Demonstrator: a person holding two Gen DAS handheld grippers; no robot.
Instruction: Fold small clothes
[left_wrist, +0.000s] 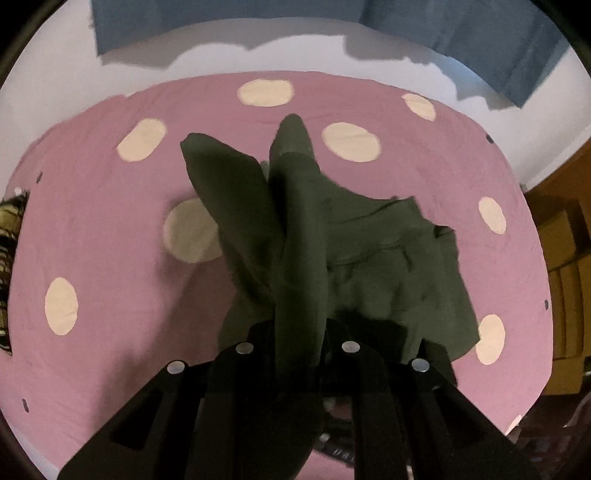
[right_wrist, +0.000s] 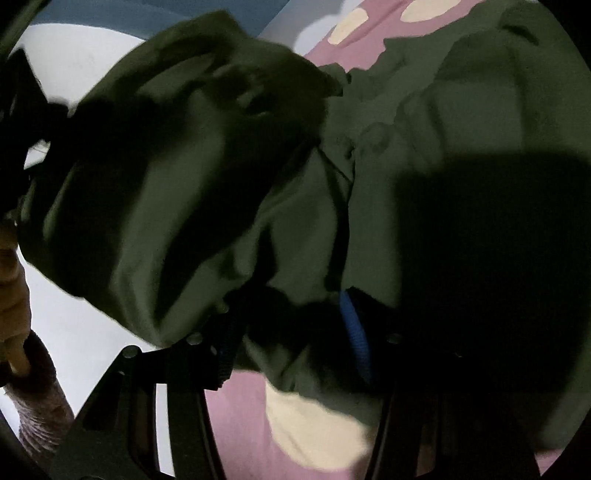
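Dark green garment bunched on pink spotted sheet, 2 folds standing up. Left gripper clamped on fold, cloth rising between jaws. Right gripper buried under green cloth; jaw state impossible to tell. Blue fabric beyond sheet.

Dark green garment: matt woven cloth. Pink spotted sheet: smooth matt fabric.

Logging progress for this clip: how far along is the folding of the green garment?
Early. Nothing looks folded: the dark green garment is bunched and creased above the pink spotted sheet. In hand: the left gripper pinches a lifted strip; the right gripper is buried in cloth. Left: spreading flat and all folds.
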